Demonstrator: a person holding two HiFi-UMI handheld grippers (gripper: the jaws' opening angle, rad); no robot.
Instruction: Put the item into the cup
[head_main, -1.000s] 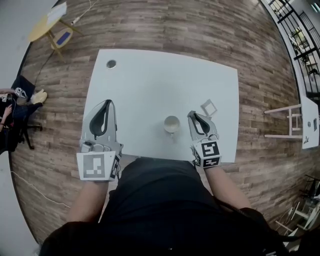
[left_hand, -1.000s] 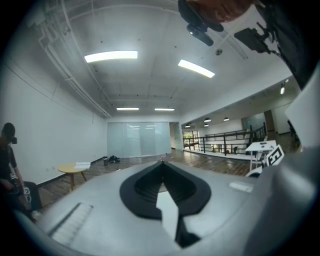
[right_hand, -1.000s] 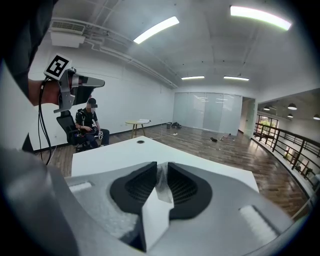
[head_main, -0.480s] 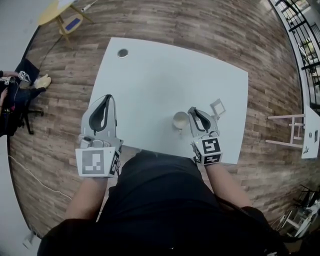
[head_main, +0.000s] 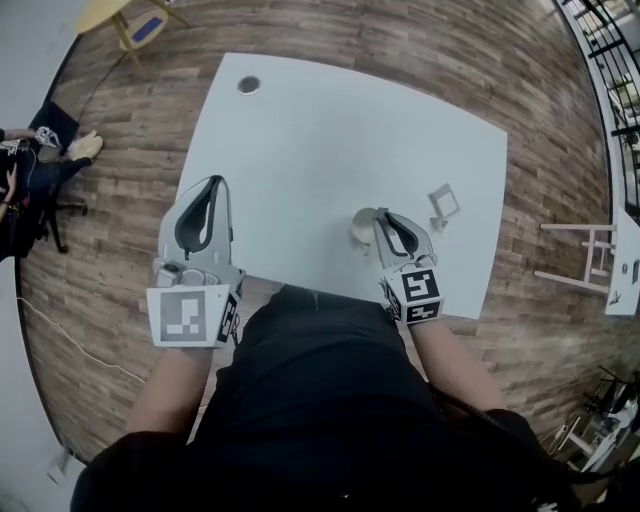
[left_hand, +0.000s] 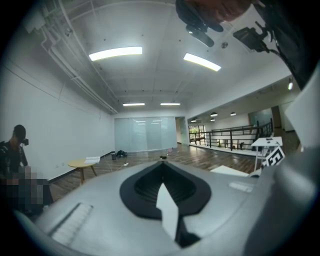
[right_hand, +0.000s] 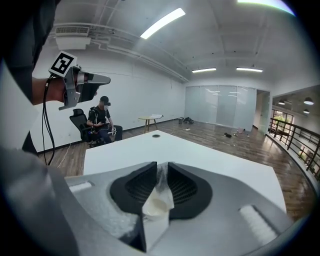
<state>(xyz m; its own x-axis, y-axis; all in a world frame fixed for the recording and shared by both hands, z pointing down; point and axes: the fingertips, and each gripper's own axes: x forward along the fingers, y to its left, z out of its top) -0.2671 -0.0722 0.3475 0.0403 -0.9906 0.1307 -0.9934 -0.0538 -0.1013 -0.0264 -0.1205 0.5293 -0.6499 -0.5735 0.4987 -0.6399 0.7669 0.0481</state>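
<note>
A small pale cup (head_main: 360, 228) stands on the white table (head_main: 320, 140) near its front edge. My right gripper (head_main: 384, 215) has its tip right against the cup's right rim and hides part of it. In the right gripper view its jaws (right_hand: 161, 167) are shut on a small translucent item (right_hand: 157, 197) with a whitish round part. My left gripper (head_main: 213, 182) hangs over the table's left front edge, far from the cup. The left gripper view shows it (left_hand: 161, 160) shut with nothing in it.
A small clear square piece (head_main: 443, 203) lies on the table right of the cup. A round grommet (head_main: 248, 85) sits at the far left corner. A person (right_hand: 102, 122) sits on a chair beyond the table's left side. A white stand (head_main: 575, 255) is on the floor to the right.
My right gripper has shifted left across the table, from a gap beside the cup to touching its right rim. The head view has swung, so the table sits higher in it.
</note>
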